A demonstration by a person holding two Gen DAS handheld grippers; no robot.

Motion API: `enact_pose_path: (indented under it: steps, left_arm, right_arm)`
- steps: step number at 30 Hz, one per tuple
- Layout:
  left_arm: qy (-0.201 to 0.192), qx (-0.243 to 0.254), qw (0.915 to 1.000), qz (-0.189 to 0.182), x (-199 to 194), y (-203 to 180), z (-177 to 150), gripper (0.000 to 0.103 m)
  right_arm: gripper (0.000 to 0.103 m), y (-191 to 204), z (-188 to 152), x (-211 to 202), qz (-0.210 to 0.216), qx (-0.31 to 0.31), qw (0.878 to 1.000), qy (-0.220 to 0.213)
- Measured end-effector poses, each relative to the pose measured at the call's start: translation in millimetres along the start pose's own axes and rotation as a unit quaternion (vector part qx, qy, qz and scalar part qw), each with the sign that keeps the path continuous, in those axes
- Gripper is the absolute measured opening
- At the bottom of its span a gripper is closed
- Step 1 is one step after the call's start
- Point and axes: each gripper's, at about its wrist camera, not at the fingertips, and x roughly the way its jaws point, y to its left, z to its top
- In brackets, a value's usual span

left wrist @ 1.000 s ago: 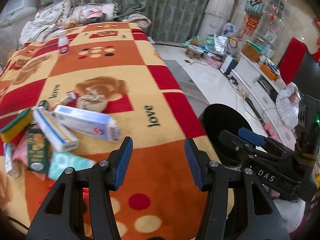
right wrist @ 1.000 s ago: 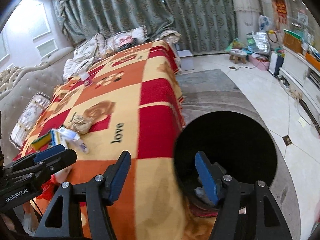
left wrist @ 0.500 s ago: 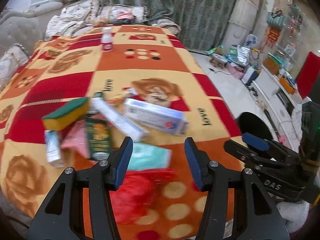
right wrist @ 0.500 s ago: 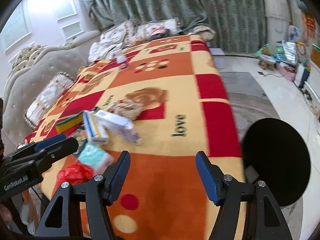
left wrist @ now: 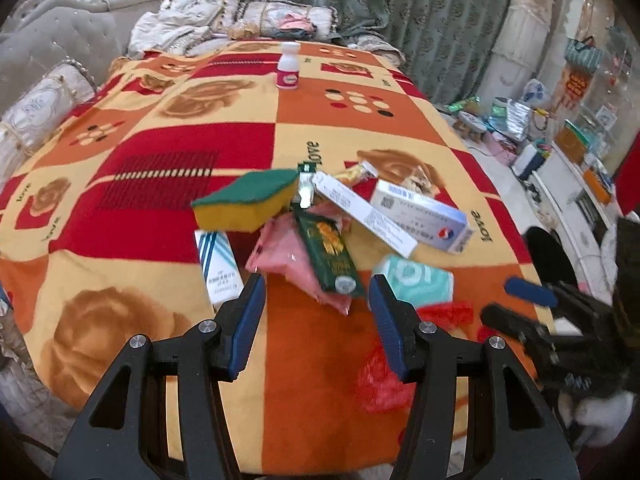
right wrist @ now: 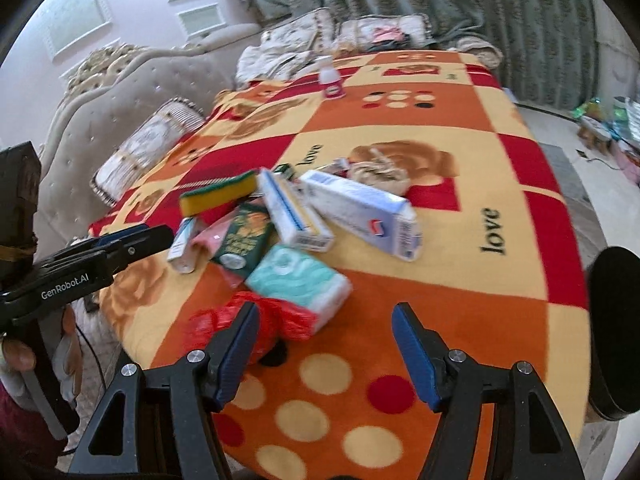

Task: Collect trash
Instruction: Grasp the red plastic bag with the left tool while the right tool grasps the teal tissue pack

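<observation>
A pile of trash lies on the patterned blanket [left wrist: 152,184]: a yellow-green sponge [left wrist: 248,200], a green packet [left wrist: 328,256], a pink wrapper [left wrist: 284,260], two long white boxes [left wrist: 424,216], a teal tissue pack [right wrist: 298,284] and a red plastic bag [right wrist: 260,320]. My left gripper [left wrist: 318,320] hangs open just in front of the green packet, holding nothing. My right gripper [right wrist: 324,352] is open too, close above the blanket, with the red bag by its left finger. The black bin [right wrist: 612,332] stands off the blanket's right edge.
A white bottle [left wrist: 287,66] stands upright far back on the blanket. Crumpled paper [right wrist: 378,172] lies behind the boxes. Cushions and a grey sofa [right wrist: 120,92] flank the left side. Clutter and a white cabinet [left wrist: 568,168] line the floor at the right.
Both views have swung left, away from the black bin and onto the trash pile. The pile now sits right ahead of both grippers. Both stay open and empty.
</observation>
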Motion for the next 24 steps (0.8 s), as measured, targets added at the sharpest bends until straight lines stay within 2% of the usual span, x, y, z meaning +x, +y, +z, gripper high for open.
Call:
enact_pose_path:
  steps: [2,5,7,12,14,15,16,17,18,20,24]
  left_arm:
    - [0.009,0.005,0.9998,-0.017,-2,-2,-7,0.052]
    - [0.027,0.003,0.9973,-0.068,2,-8,-15,0.052]
    - [0.036,0.01,0.9954,-0.088,6,-17,-21,0.054]
    - [0.056,0.063,0.9934,-0.078,30,-51,-33,0.055]
    - [0.066,0.066,0.994,-0.057,40,-55,-36,0.055]
    - [0.07,0.063,0.9937,-0.061,42,-54,-37,0.054]
    - [0.075,0.057,0.993,-0.072,44,-52,-37,0.052]
    - [0.076,0.052,0.9923,-0.082,43,-49,-37,0.033]
    - [0.078,0.051,0.9915,-0.09,41,-46,-37,0.024]
    - [0.074,0.05,0.992,-0.089,31,-37,-33,0.022]
    - [0.055,0.037,0.9958,-0.063,10,-10,-25,0.021]
  right_arm:
    - [0.066,3,1,3,-0.005,-0.006,1.0,0.002]
    - [0.066,-3,4,8,-0.01,0.003,1.0,0.007]
    - [0.066,-8,7,9,-0.015,0.009,1.0,0.008]
    - [0.066,-14,11,8,-0.024,0.013,1.0,0.008]
    - [0.066,-15,12,7,-0.025,0.013,1.0,0.009]
    - [0.067,-15,12,7,-0.024,0.012,1.0,0.01]
    - [0.067,-15,12,8,-0.023,0.01,1.0,0.011]
    - [0.067,-15,13,9,-0.022,0.009,1.0,0.012]
    - [0.068,-15,13,11,-0.02,0.008,1.0,0.014]
    - [0.069,-14,13,16,-0.011,0.002,1.0,0.019]
    - [0.07,-3,14,34,0.013,-0.032,0.999,0.04]
